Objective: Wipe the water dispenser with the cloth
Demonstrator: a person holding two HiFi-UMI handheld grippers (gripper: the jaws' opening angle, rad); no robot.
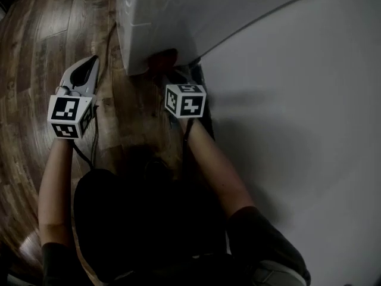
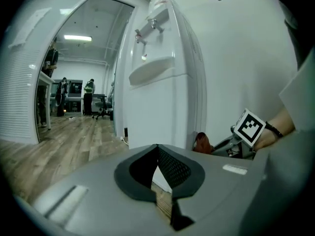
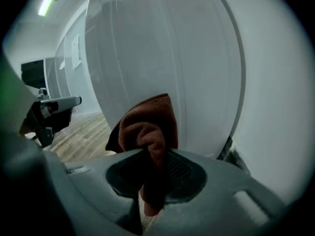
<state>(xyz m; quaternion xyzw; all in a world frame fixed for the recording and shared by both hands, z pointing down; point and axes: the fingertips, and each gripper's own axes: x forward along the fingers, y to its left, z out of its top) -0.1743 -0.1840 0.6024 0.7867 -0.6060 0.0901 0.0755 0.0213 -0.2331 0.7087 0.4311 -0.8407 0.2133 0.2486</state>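
The white water dispenser (image 1: pixel 178 16) stands on the floor against the wall, its taps and drip tray (image 2: pixel 152 65) high up in the left gripper view. My right gripper (image 3: pixel 155 154) is shut on a rust-brown cloth (image 3: pixel 147 124), which bunches up against the dispenser's lower side panel (image 3: pixel 162 58). From the head view the cloth (image 1: pixel 164 58) shows just under the dispenser's edge, ahead of the right gripper (image 1: pixel 172 73). My left gripper (image 1: pixel 90 64) hovers low over the floor to the left, apart from the dispenser. Its jaws (image 2: pixel 158 151) are together with nothing between them.
Wooden floor (image 1: pixel 47 34) spreads to the left, and a white wall (image 1: pixel 297 130) runs close along the right. A dark cable (image 1: pixel 89 154) lies near my legs. Through a doorway (image 2: pixel 78 82), an office with chairs and people is far off.
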